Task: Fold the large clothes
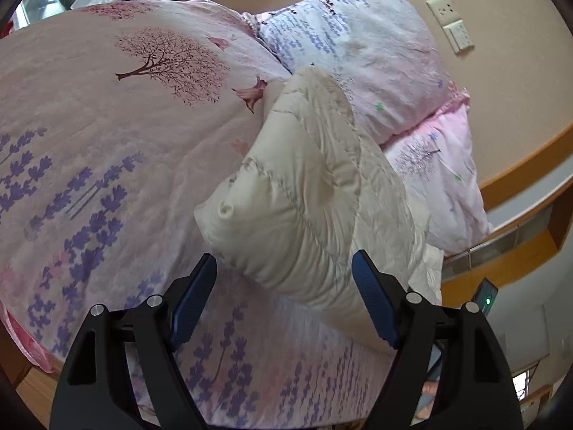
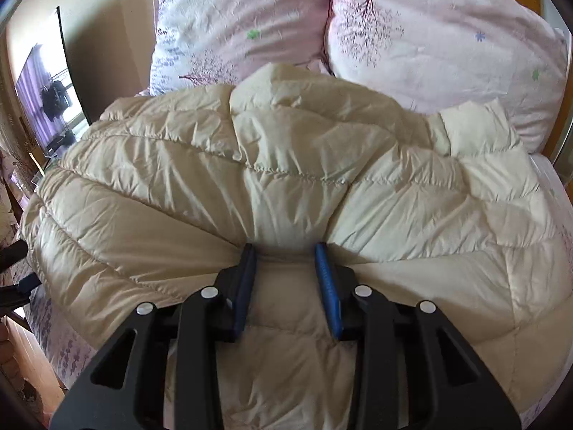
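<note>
A cream quilted puffer coat (image 2: 286, 165) lies spread on the bed and fills the right wrist view. My right gripper (image 2: 285, 251) has its blue pads pressed into a bunched fold of the coat, pinching the fabric between them. In the left wrist view a puffy part of the same coat (image 1: 301, 193), with a snap button, sticks out toward the camera. My left gripper (image 1: 284, 261) is open, its blue pads wide apart on either side of that part's near end, not squeezing it.
The bed has a pink floral cover (image 1: 107, 150) with purple lavender prints. Two pink pillows (image 2: 243, 18) (image 2: 440, 36) lean at the head. A beige wall with a socket plate (image 1: 451, 21) and a wooden headboard edge (image 1: 519, 165) lie to the right.
</note>
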A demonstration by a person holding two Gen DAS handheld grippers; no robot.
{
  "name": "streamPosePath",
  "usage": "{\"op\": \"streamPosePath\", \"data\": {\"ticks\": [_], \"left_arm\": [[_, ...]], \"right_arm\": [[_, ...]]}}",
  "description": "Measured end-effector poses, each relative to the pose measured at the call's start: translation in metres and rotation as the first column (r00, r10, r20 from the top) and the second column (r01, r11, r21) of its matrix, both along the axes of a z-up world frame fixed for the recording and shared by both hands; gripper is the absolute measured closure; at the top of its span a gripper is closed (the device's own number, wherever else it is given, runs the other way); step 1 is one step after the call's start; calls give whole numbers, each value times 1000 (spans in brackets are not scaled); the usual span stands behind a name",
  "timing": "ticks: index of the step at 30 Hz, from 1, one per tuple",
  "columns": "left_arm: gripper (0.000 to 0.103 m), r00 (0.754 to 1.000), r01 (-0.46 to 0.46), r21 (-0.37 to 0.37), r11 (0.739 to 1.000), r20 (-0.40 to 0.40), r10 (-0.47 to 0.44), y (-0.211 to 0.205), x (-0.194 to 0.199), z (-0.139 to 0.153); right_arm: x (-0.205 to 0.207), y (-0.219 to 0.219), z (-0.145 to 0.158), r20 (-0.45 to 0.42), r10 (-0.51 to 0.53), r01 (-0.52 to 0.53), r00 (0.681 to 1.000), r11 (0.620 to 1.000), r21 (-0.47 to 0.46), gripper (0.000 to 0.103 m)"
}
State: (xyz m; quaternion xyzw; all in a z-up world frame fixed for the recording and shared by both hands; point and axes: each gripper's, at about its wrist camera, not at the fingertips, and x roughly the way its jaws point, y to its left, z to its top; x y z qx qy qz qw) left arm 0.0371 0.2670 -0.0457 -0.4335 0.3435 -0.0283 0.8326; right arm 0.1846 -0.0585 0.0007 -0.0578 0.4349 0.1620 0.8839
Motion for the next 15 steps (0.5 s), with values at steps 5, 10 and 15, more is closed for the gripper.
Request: {"op": "streamPosePath", "data": {"ticks": [5,10,15], "left_arm": [[25,999,-49,-20,999,-1,48,-1,8,-1],[25,991,-130,-26,991,10,130,-1,14,-1],[25,983,-182,-3,983,-9,182,-5,23,0]], "right_arm": [[-2,-6,13,-8,-14,14,1000,997,80,67],[1,6,5,3,2,-2,1000,1000,-2,66],[-4,12,13,37,5,-5,999,1000,4,66]]}}
